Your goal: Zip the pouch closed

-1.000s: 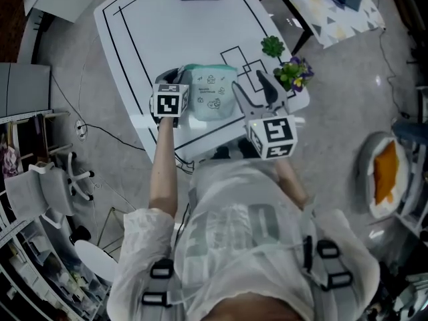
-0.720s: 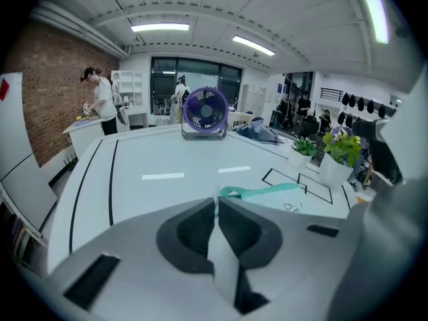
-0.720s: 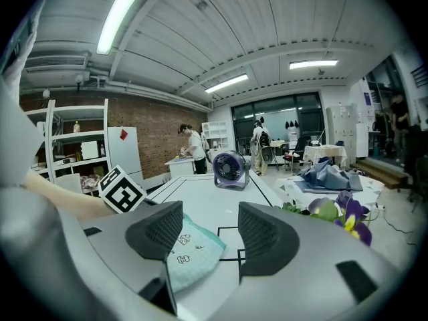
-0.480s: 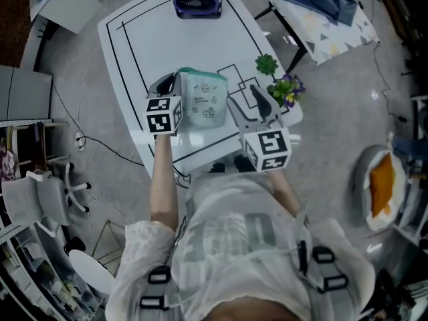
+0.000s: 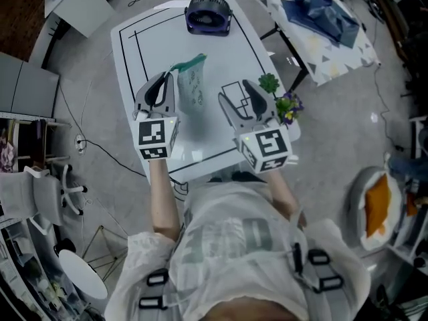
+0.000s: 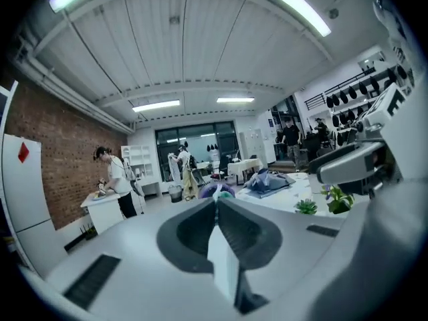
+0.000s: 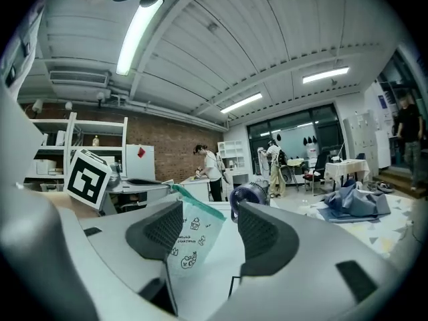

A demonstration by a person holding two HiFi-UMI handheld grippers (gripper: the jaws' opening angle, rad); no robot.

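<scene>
The pouch point(image 5: 190, 84) is pale with small printed drawings and a green zipper strip on top. It hangs in the air over the white table point(image 5: 150, 35), held at one end by my left gripper point(image 5: 167, 79), which is shut on it. In the left gripper view the pouch point(image 6: 225, 263) shows edge-on as a thin white sheet pinched between the closed jaws of the left gripper point(image 6: 216, 202). My right gripper point(image 5: 237, 92) stands open to the right of the pouch, apart from it. In the right gripper view the pouch point(image 7: 190, 246) hangs ahead of the right gripper point(image 7: 209, 212), toward its left jaw.
A dark round fan point(image 5: 208, 13) sits at the table's far edge. Small potted plants point(image 5: 281, 97) stand at the table's right edge, beside my right gripper. A side table with blue cloth point(image 5: 321, 12) is at the far right, and a white chair point(image 5: 47, 192) at the left.
The pouch lay flat on the table and now hangs lifted from my left gripper, which rose with it. My right gripper also rose a little, still open.
</scene>
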